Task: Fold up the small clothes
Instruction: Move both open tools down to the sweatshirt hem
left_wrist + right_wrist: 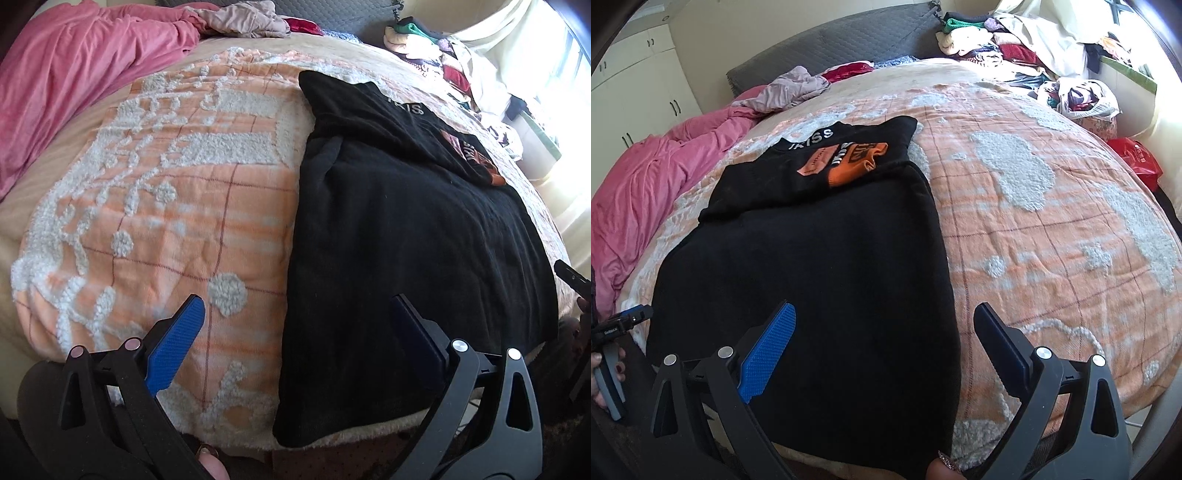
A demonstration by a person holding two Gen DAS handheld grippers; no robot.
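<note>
Orange-and-white blanket (1052, 229) covers the bed — a black sweater (820, 266) lies flat on it. Left gripper (295, 325) and right gripper (884, 332) hover over the sweater's near hem — jaws spread, empty.

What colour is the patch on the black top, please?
Orange patch, clearest in the right wrist view.
</note>
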